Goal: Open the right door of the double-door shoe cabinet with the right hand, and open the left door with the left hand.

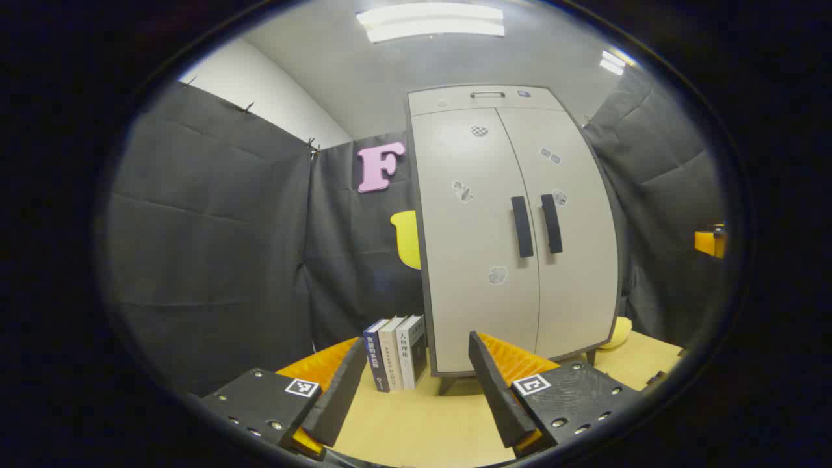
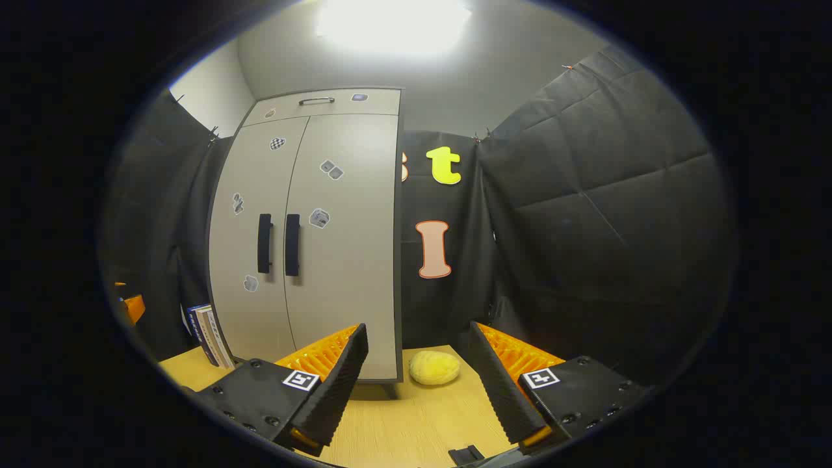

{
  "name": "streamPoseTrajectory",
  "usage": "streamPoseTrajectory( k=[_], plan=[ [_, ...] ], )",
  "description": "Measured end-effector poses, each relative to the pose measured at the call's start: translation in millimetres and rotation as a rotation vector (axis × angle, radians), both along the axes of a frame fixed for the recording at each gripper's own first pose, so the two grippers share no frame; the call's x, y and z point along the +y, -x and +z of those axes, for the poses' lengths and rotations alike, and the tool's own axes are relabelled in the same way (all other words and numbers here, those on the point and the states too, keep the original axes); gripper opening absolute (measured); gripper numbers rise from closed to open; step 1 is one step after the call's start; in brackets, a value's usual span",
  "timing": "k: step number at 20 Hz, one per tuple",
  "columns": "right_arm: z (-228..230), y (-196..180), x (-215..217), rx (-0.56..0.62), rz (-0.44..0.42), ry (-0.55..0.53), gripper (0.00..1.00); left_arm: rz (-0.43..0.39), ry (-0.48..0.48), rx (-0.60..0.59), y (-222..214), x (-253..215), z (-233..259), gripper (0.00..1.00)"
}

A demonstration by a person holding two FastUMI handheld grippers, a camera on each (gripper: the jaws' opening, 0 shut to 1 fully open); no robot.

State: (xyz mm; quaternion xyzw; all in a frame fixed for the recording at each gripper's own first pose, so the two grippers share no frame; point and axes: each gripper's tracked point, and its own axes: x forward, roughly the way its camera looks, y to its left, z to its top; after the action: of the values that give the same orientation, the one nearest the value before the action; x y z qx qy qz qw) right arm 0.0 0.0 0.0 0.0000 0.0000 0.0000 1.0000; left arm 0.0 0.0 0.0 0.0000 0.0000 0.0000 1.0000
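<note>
While both doors of the shoe cabinet (image 1: 513, 227) are closed on the surface (image 1: 416, 422), each claw is spread and empty. I think the right claw (image 2: 416, 374) should approach the right handle (image 2: 292, 245) squarely, the left claw (image 1: 416, 383) the left handle (image 1: 521, 227).

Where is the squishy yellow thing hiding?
In the right gripper view, the yellow sponge lies on the wooden table just right of the cabinet, by its bottom right corner. In the left gripper view it peeks out behind the cabinet's right side.
</note>
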Motion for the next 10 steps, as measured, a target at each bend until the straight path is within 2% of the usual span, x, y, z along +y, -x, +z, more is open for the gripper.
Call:
streamPoseTrajectory(
  k=[10],
  plan=[
    [2,-11,3,-0.007,0.000,0.003,0.98,-0.012,-0.019,-0.022,-10,-8,9,0.92]
  ],
)
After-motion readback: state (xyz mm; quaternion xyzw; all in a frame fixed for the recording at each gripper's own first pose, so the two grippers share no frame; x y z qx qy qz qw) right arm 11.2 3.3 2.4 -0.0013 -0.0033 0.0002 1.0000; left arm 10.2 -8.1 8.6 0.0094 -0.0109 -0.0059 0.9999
